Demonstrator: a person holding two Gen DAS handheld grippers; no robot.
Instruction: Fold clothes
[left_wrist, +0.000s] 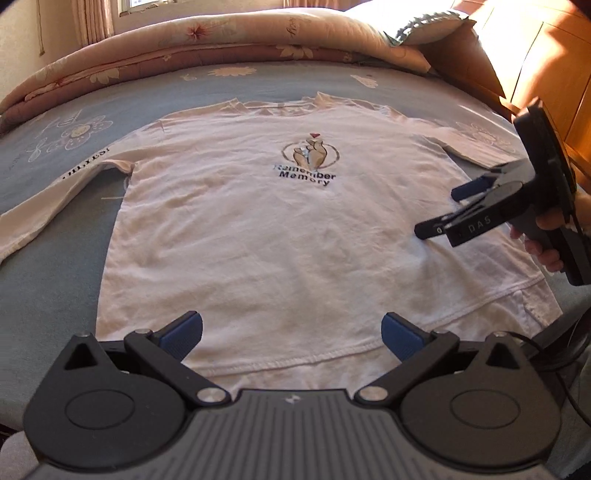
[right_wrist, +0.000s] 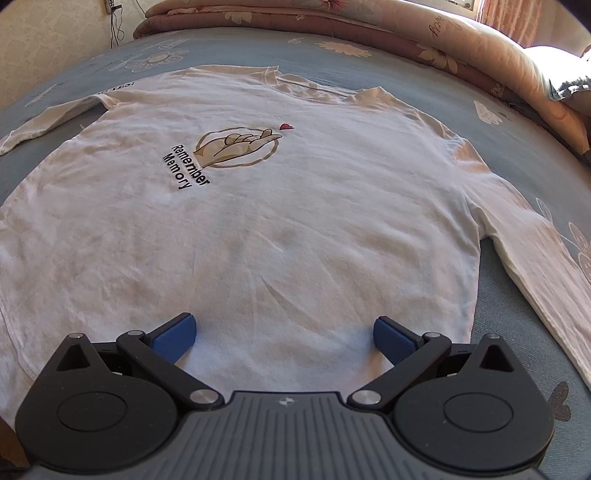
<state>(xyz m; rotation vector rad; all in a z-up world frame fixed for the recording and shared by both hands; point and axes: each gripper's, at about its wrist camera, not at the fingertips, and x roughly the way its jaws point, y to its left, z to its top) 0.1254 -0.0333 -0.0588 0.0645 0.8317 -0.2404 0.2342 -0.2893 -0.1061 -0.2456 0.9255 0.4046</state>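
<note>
Shirt (left_wrist: 258, 229): laid flat, front up, on the bed (left_wrist: 48, 288), collar far, hem near. Left tongs (left_wrist: 291, 338): spread, empty, above the hem. Right tongs (right_wrist: 284, 339): spread, empty, over the shirt's side, nearer its sleeve (right_wrist: 532, 251).

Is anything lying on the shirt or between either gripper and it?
Nothing visible. The white shirt lies flat and bare on the bed; the left gripper and right gripper hang open over it.
</note>
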